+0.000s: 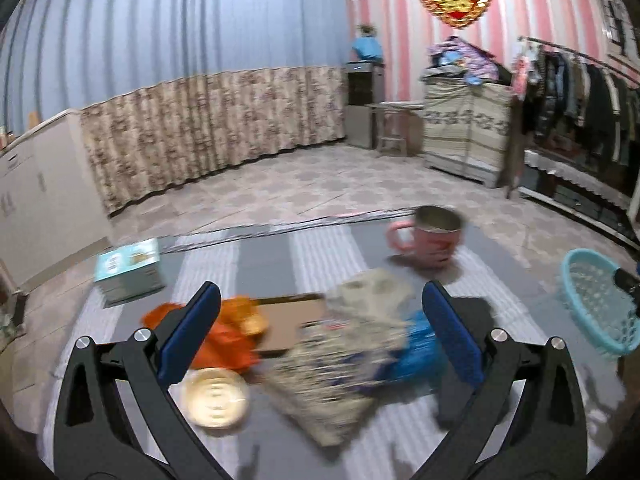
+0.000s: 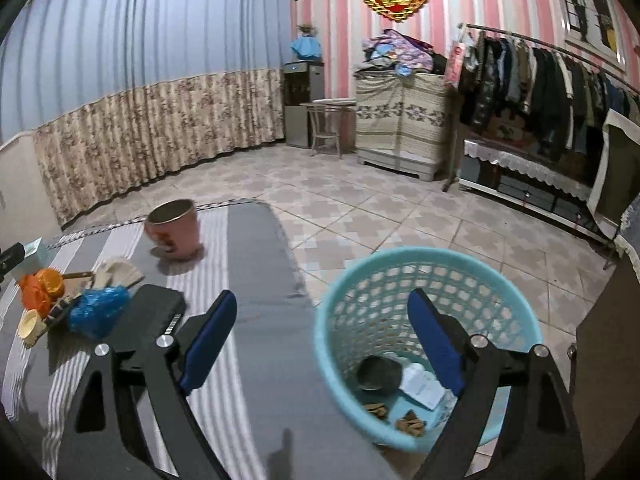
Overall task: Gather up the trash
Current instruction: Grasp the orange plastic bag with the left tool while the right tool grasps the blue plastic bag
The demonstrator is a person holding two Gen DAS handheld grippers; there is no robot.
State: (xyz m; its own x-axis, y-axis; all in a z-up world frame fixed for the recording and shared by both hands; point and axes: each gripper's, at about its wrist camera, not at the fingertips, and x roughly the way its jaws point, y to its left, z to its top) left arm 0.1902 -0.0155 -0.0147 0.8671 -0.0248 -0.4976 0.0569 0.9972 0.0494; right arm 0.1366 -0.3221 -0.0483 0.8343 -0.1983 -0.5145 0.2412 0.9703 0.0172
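My left gripper (image 1: 320, 328) is open above a pile of trash on the striped table: a crumpled patterned wrapper (image 1: 352, 344), an orange bag (image 1: 228, 336), a blue bag (image 1: 420, 344), a flat cardboard piece (image 1: 288, 320) and a cream lid (image 1: 216, 398). The view is blurred. My right gripper (image 2: 320, 336) is open and empty over the table's right edge and the rim of the turquoise basket (image 2: 344, 304), which holds several scraps. The pile also shows in the right wrist view: blue bag (image 2: 96, 310), orange bag (image 2: 40, 288).
A pink mug (image 1: 432, 240) stands at the table's far side. A teal box (image 1: 128, 270) sits at the far left. A black flat device (image 2: 152, 312) lies on the table (image 2: 256, 320). Tiled floor, a cabinet and a clothes rack lie beyond.
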